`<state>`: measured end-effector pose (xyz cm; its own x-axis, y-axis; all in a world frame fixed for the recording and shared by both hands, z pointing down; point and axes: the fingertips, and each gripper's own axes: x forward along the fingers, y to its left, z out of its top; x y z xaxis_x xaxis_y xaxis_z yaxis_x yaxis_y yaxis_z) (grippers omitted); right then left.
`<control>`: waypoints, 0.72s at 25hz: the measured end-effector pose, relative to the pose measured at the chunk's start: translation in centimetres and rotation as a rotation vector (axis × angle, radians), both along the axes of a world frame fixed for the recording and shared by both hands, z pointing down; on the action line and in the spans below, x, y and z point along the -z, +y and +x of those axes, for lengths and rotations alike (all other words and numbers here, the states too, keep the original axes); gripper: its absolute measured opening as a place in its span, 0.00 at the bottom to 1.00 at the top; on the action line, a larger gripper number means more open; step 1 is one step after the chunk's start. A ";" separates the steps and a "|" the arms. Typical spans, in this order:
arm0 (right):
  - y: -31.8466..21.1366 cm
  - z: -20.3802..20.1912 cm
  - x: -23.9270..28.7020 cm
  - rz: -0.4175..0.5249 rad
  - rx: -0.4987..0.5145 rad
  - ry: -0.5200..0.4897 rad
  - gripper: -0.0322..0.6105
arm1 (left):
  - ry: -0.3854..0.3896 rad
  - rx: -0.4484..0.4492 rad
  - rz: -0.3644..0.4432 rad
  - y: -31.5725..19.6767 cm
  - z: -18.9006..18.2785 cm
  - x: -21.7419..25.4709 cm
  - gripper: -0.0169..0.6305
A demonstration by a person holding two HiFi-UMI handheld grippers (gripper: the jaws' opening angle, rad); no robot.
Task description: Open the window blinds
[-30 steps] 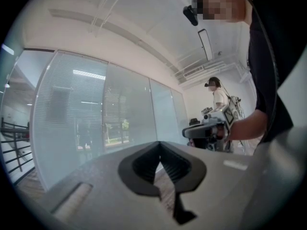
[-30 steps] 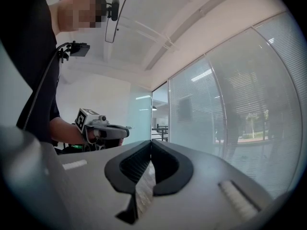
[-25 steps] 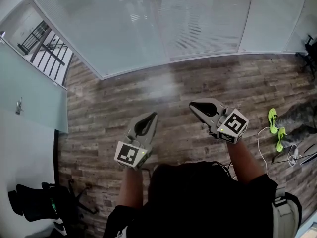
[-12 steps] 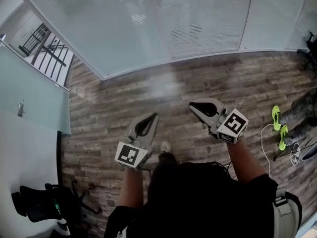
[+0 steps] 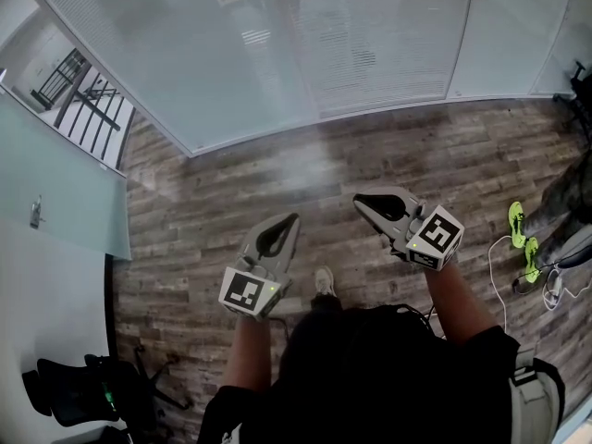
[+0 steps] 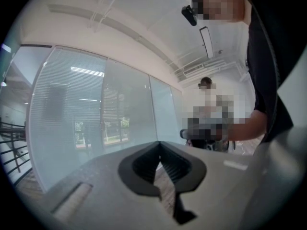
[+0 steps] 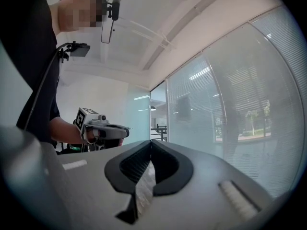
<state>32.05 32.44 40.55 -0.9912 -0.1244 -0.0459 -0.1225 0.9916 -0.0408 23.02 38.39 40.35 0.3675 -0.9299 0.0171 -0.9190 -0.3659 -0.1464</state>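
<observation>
The window blinds (image 5: 370, 44) hang with slats shut behind a glass wall at the top of the head view; they also show as pale slats (image 6: 62, 119) in the left gripper view and blinds (image 7: 249, 104) in the right gripper view. My left gripper (image 5: 293, 219) is held level over the wooden floor, well short of the glass, jaws shut with nothing between them (image 6: 159, 143). My right gripper (image 5: 357, 198) is beside it, shut and empty (image 7: 150, 142). The left gripper (image 7: 103, 128) shows in the right gripper view.
A glass door (image 5: 37, 213) with a handle stands at the left. A black office chair (image 5: 79, 387) sits at the lower left. A second person's green shoes (image 5: 523, 243) and a white cable (image 5: 495, 280) are at the right. My own shoe (image 5: 324, 280) is on the floor.
The person has stepped towards the glass wall: a shoe has come into view between the arms. Both grippers went along with the step and stayed shut.
</observation>
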 end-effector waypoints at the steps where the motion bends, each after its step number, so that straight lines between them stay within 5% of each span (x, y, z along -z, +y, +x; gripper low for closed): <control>1: -0.3 -0.4 0.2 0.001 -0.004 -0.008 0.06 | 0.005 -0.003 -0.002 -0.3 -0.3 -0.1 0.03; 18: -6.5 -9.9 1.8 0.054 -0.035 0.023 0.06 | 0.052 -0.068 -0.003 -7.6 -8.4 1.4 0.03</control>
<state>22.17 25.95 38.73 -0.9871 -0.1571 -0.0309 -0.1577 0.9874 0.0161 14.66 30.80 38.96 0.4301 -0.9028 -0.0008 -0.8985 -0.4279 -0.0974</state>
